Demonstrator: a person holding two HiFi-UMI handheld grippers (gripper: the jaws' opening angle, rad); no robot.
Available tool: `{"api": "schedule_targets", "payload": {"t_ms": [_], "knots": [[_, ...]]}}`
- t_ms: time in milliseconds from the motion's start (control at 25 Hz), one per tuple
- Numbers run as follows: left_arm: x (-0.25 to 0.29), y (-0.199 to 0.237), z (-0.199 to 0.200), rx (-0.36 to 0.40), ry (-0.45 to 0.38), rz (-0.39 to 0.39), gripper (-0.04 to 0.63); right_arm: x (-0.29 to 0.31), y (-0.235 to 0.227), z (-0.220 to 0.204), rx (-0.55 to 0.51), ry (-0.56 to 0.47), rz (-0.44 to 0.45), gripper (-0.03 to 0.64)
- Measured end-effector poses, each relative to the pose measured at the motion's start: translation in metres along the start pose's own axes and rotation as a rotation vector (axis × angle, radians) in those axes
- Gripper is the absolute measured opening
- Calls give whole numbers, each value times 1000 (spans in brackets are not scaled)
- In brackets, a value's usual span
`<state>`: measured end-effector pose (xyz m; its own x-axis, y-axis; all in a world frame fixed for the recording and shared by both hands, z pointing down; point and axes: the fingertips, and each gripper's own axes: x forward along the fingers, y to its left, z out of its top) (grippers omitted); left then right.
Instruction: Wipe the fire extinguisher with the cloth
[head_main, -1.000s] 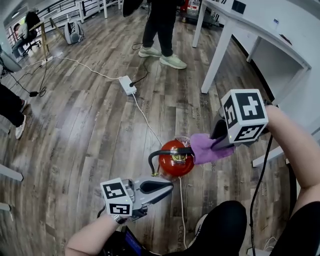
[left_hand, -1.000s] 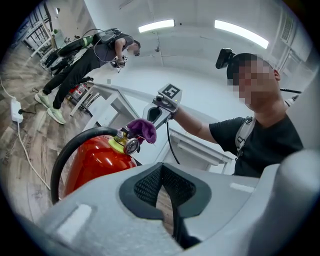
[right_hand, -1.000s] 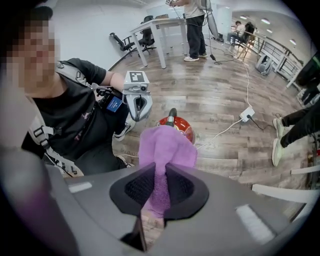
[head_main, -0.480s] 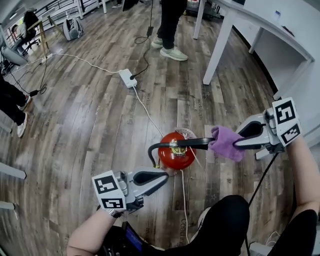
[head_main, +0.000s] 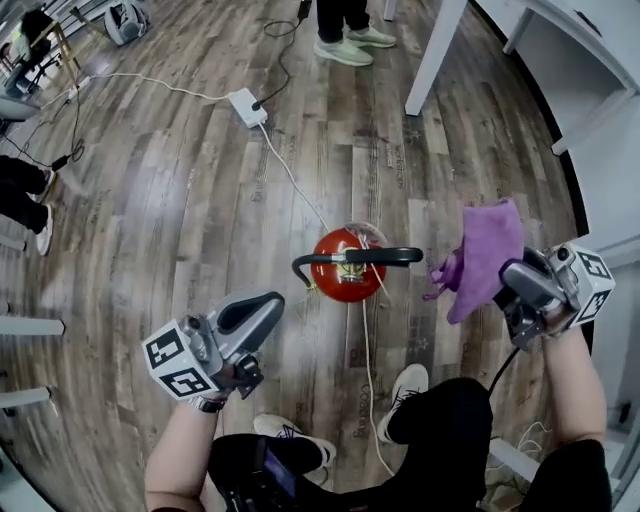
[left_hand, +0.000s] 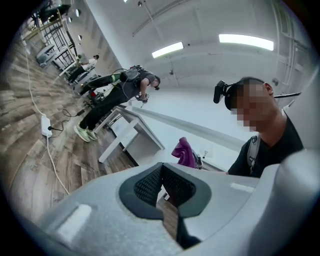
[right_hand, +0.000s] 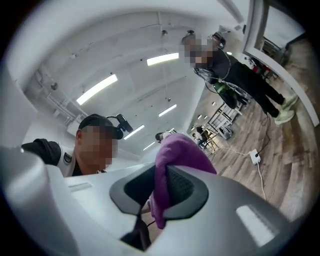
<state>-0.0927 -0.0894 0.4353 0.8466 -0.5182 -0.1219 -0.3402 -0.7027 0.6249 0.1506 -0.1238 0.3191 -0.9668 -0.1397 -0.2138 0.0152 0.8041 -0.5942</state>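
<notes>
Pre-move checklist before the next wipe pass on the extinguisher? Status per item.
1. Cloth gripped: ok. The right gripper has its fingers shut on it.
2. Cloth on the fire extinguisher: not ok. It hangs off to the right, clear of the handle.
3. Left gripper free: ok. It is shut, empty and apart from the extinguisher.
4. Extinguisher upright on the floor: ok, seen top-down.
5. White cable clear of the base: cannot tell. It runs right up to the extinguisher.
</notes>
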Motion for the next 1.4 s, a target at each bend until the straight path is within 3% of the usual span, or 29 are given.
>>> {"api": "schedule_targets", "payload": {"t_ms": [200, 440, 560, 760, 1000, 1280, 1400], "knots": [[-37, -44, 46, -95, -13, 131, -3, 16, 46, 39, 173, -20, -64, 52], [-53, -160, 97, -239, 62, 190, -3, 47, 146, 102, 310, -97, -126, 52], [-40, -219, 132, -277, 102, 138, -3, 70, 200, 131, 325, -132, -145, 52], [-28, -316, 185, -330, 189, -41, -3, 104, 291, 170, 318, -266, -179, 52], [-46, -346, 256, -394, 84, -103, -3, 118, 372, 181, 278, -436, -226, 52], [-40, -409, 257, -362, 113, -146, -3, 115, 427, 192, 224, -456, -191, 52], [-43, -435, 250, -386, 115, -149, -3, 118, 442, 195, 203, -455, -163, 52]]}}
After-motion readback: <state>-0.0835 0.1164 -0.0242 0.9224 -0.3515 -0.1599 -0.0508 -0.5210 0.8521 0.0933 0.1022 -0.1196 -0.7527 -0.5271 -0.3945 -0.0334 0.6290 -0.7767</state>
